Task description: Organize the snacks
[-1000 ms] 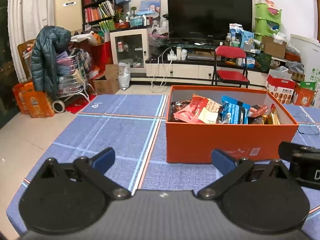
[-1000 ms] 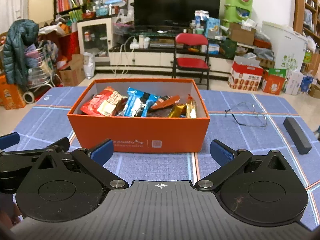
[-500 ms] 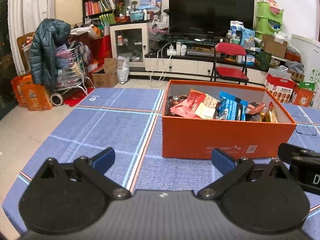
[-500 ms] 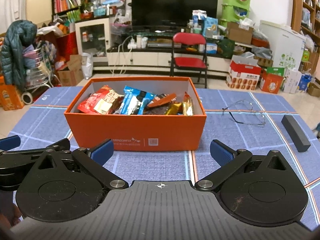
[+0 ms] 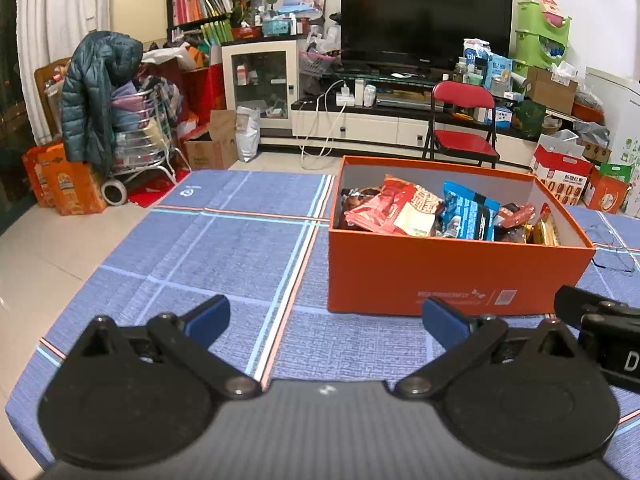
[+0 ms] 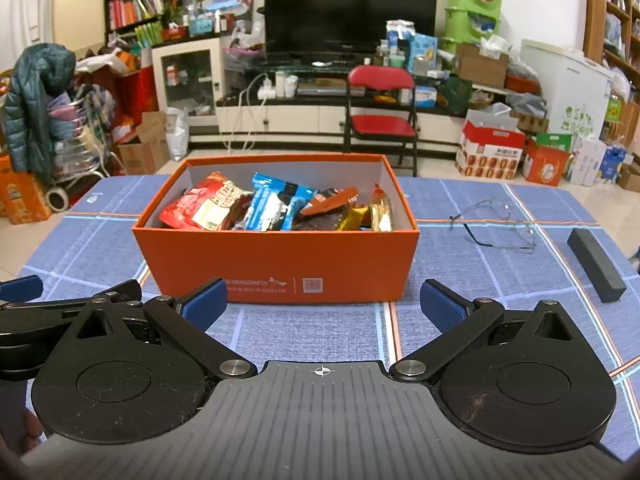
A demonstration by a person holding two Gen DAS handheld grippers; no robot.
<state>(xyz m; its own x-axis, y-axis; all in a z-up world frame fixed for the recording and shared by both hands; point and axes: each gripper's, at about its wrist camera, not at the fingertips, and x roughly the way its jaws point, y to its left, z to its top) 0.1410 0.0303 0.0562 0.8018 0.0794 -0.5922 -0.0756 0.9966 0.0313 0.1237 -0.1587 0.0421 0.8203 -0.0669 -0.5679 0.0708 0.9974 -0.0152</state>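
Both tools (image 5: 326, 320) (image 6: 323, 306) spread wide, empty; snack box (image 6: 276, 264) just ahead.

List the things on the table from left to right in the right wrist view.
orange box of snacks → glasses → black bar

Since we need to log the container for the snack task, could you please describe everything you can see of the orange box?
The orange box is a lidless rectangular carton, cardboard by its look, with a pale grey inside and small white print plus a code square on its near wall. It stands upright on the blue checked tablecloth, long side toward the cameras, heaped with snack packets: a red packet at the left, a blue packet in the middle, gold packets at the right. Neither gripper touches it.
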